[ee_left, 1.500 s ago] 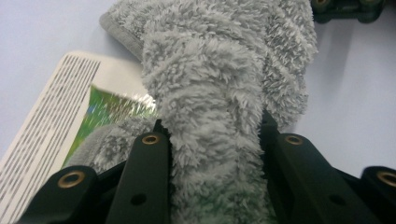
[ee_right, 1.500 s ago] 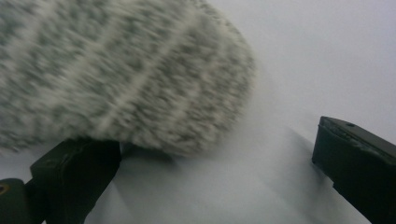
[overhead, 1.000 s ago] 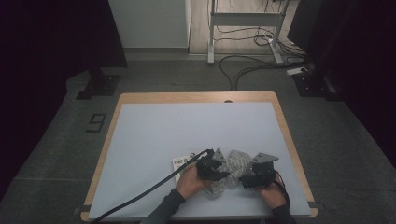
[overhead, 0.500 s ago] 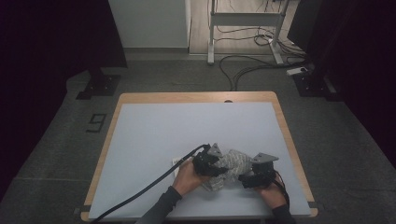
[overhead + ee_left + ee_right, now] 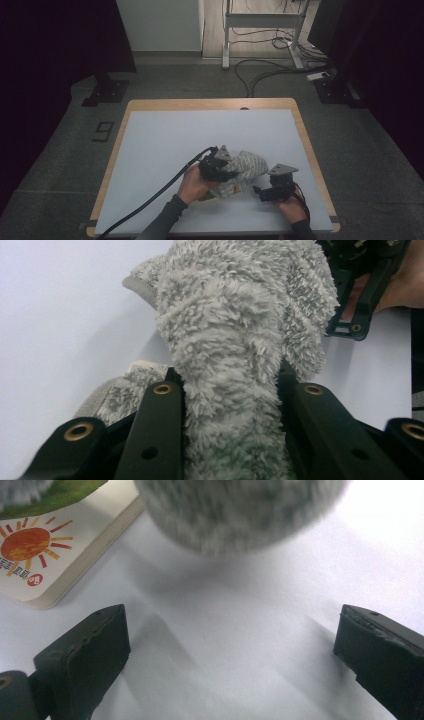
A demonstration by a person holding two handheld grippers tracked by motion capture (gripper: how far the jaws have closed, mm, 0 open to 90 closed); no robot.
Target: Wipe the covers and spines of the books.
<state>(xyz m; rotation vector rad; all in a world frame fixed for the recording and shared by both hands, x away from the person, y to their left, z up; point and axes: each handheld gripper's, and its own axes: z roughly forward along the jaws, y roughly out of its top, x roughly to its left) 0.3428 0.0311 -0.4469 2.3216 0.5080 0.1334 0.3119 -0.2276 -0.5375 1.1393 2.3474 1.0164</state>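
Currently left gripper [image 5: 230, 405] jaws pinch the grey fleece cloth [image 5: 240, 325], its bunched length running straight ahead; right gripper [image 5: 230, 645] jaws gape wide, empty, cloth just beyond them.

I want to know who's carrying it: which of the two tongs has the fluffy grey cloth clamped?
The left tongs, shut on the fluffy grey cloth; the right tongs stand open, holding nothing.
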